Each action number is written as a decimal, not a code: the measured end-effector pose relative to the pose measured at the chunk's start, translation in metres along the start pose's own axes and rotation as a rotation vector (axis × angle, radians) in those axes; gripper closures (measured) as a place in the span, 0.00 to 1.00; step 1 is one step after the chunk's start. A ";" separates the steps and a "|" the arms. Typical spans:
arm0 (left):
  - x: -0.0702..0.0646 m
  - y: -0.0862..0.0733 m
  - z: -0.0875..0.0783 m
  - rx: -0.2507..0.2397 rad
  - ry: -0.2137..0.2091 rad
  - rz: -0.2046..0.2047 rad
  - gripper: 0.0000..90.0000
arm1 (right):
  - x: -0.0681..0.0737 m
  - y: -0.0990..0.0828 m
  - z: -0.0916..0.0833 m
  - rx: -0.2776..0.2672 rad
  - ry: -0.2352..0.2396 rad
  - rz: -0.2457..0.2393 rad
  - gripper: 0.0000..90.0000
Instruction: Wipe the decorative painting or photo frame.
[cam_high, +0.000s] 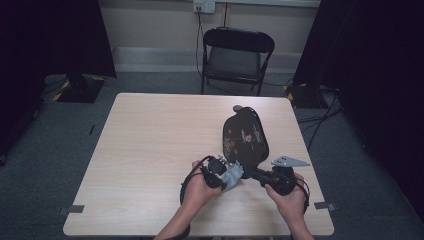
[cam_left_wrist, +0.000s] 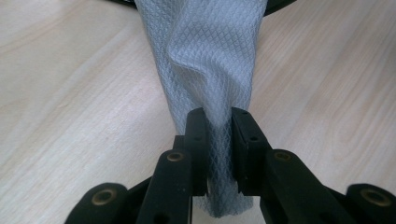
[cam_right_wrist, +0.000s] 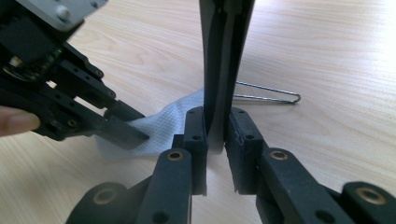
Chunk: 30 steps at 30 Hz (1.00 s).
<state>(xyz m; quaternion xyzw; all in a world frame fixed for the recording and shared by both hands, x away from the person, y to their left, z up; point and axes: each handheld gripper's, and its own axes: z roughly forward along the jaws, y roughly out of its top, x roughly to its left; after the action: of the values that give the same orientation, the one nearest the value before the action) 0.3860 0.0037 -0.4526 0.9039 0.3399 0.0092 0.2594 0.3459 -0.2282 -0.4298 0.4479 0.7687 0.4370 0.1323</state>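
Left claw (cam_left_wrist: 218, 116) clamping grey cloth (cam_left_wrist: 210, 60), right claw (cam_right_wrist: 215, 116) gripping black tray (cam_high: 245, 137), chair (cam_high: 236, 57) behind table (cam_high: 150, 150)

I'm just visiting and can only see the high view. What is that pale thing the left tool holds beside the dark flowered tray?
Observer: It's a pale grey cloth with a fine diamond weave. The fingers of the left gripper are pinched shut on it.
Visitor: And what keeps the tray up?
Observer: The right gripper clamps the rim of the tray between its fingers, so it stands on edge.
Visitor: Is anything lying past the tray?
Observer: Yes, a thin bent wire lies flat on the table just beyond it.
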 end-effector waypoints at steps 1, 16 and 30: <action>0.000 0.000 -0.004 -0.006 0.001 0.000 0.87 | 0.000 0.000 0.000 -0.001 0.000 0.000 0.88; -0.016 0.044 -0.096 -0.182 0.036 0.076 0.87 | 0.000 0.001 0.001 0.002 0.000 0.000 0.88; -0.028 0.057 -0.095 -0.204 0.019 0.107 0.87 | 0.001 0.001 0.002 0.000 -0.003 -0.003 0.88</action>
<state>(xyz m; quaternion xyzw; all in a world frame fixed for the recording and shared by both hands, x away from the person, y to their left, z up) 0.3808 -0.0059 -0.3385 0.8896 0.2908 0.0664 0.3459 0.3476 -0.2263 -0.4300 0.4475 0.7690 0.4363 0.1340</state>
